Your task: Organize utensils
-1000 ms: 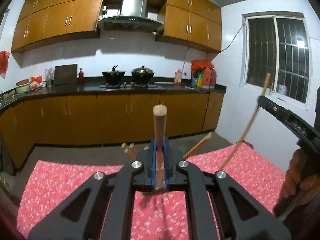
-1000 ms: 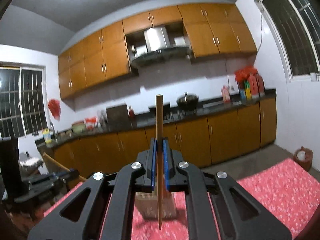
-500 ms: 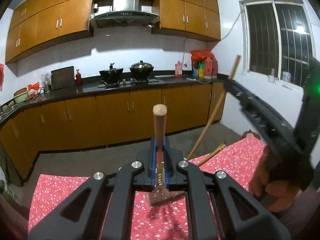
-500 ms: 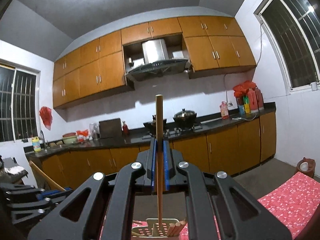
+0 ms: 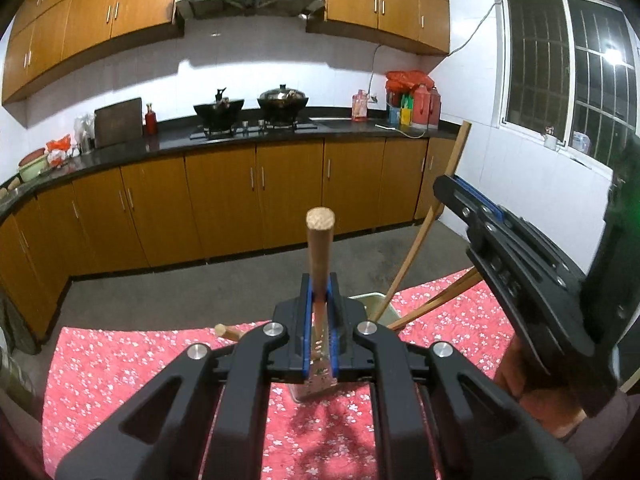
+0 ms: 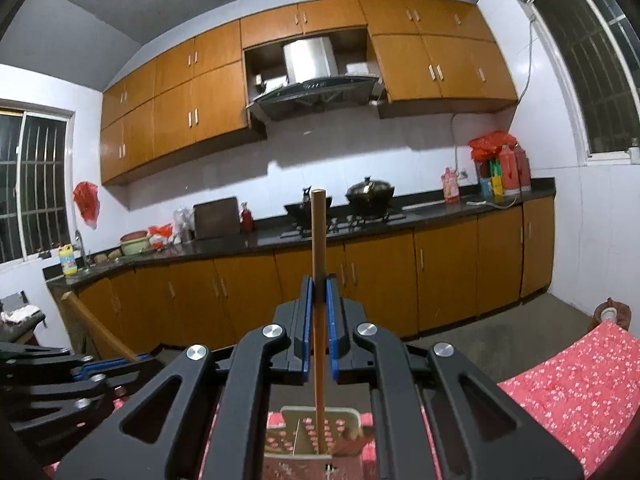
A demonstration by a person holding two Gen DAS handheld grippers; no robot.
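Both tongs, left [image 5: 319, 312] pinching a spatula [image 5: 318, 240] and right [image 6: 319, 320] a chopstick [image 6: 319, 264], have sunk over my holder [image 6: 320, 432] at the bench's far edge, so dropping in comes next.

Wood-handled utensil [image 5: 319, 240]: round thick handle, upright, end grain facing the left-wrist camera, metal neck below; working end hidden, type unclear. Long thin chopstick [image 6: 319, 280]: straight, near vertical, lower tip down inside the holder. Perforated metal utensil holder [image 6: 316, 432]: square, pale rim, hole pattern in the walls, standing upright on the red floral cloth [image 5: 120, 360] of the worktop. 2 more chopsticks [image 5: 440, 300] lean out of the holder toward the right. 1 wooden handle end [image 5: 226, 331] lies on the cloth left of the holder.
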